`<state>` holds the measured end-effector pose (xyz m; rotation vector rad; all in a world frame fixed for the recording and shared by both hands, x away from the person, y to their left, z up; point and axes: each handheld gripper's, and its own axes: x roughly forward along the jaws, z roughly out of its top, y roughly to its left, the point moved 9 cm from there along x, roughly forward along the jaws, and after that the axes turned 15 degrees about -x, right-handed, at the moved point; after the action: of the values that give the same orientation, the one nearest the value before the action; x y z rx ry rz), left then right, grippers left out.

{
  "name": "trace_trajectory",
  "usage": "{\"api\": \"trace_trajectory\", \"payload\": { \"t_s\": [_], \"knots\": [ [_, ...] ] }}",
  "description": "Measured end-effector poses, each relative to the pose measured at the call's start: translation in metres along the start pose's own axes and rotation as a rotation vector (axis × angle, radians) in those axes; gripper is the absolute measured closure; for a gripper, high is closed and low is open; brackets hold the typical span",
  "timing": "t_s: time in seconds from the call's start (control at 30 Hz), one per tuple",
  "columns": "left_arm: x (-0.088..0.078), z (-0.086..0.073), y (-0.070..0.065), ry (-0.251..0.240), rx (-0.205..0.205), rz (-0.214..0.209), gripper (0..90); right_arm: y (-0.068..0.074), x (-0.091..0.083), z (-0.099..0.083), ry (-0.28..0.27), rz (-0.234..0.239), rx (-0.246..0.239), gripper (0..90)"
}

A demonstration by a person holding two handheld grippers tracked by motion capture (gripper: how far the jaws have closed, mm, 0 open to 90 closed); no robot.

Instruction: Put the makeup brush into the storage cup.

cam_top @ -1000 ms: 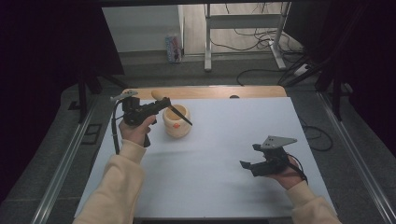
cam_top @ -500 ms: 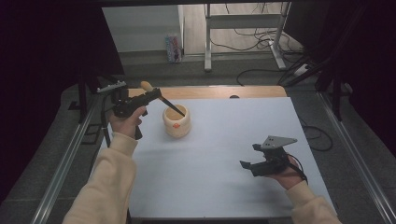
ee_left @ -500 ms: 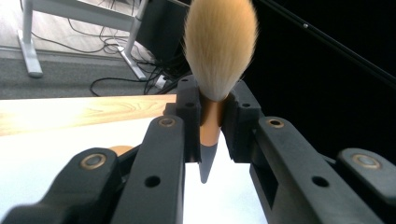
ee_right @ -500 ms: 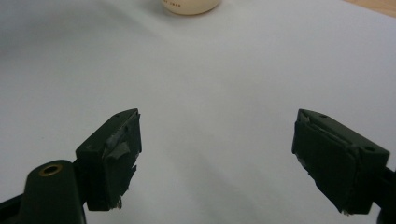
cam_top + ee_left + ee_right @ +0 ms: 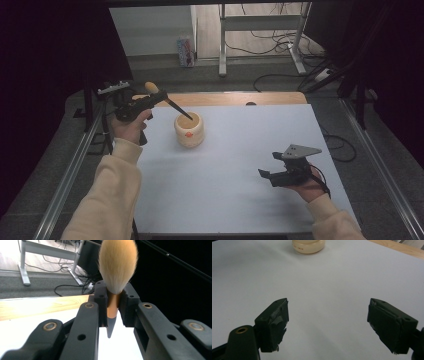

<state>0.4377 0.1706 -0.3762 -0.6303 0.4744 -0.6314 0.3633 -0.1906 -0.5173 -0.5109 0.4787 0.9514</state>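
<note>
A cream round pot [image 5: 189, 130] stands on the white table sheet [image 5: 240, 165], left of centre; its base shows in the right gripper view as the pot [image 5: 308, 246]. My left gripper [image 5: 157, 97] is shut on a make-up brush [image 5: 170, 103], held above the pot's left side. The brush's tan bristle head [image 5: 117, 265] points up and away, and its dark handle tip reaches the pot's mouth. The copper ferrule [image 5: 113, 306] sits clamped between the jaws. My right gripper [image 5: 265, 174] rests low at the table's right front, open, nothing between its fingers [image 5: 273, 322].
A wooden table edge [image 5: 235, 98] runs along the back of the sheet. Metal rails [image 5: 75, 165] flank both sides. Beyond the table are a desk frame [image 5: 260, 35], floor cables and a small carton [image 5: 185, 51].
My left gripper has lifted and swung left and back with the brush, so the brush now slopes down into the pot from the upper left. The right gripper has stayed still.
</note>
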Motion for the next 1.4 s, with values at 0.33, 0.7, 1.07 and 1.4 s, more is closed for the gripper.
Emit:
{"api": "trace_trajectory", "payload": {
  "t_s": [0.33,0.7,1.07,1.4],
  "knots": [
    [0.002,0.004,0.012,-0.004,-0.002,0.033,78.6,0.000,0.001,-0.001,0.003,0.010,0.003,17.4],
    [0.008,0.005,0.024,0.006,-0.003,0.071,78.6,0.002,0.002,-0.001,0.008,0.019,0.000,17.3],
    [0.019,0.000,0.035,0.035,0.010,0.117,78.5,0.002,0.002,-0.002,0.008,0.024,0.005,16.9],
    [0.027,-0.004,0.037,0.050,0.034,0.135,78.6,0.003,0.003,-0.002,0.011,0.032,0.003,16.7]
  ]
}}
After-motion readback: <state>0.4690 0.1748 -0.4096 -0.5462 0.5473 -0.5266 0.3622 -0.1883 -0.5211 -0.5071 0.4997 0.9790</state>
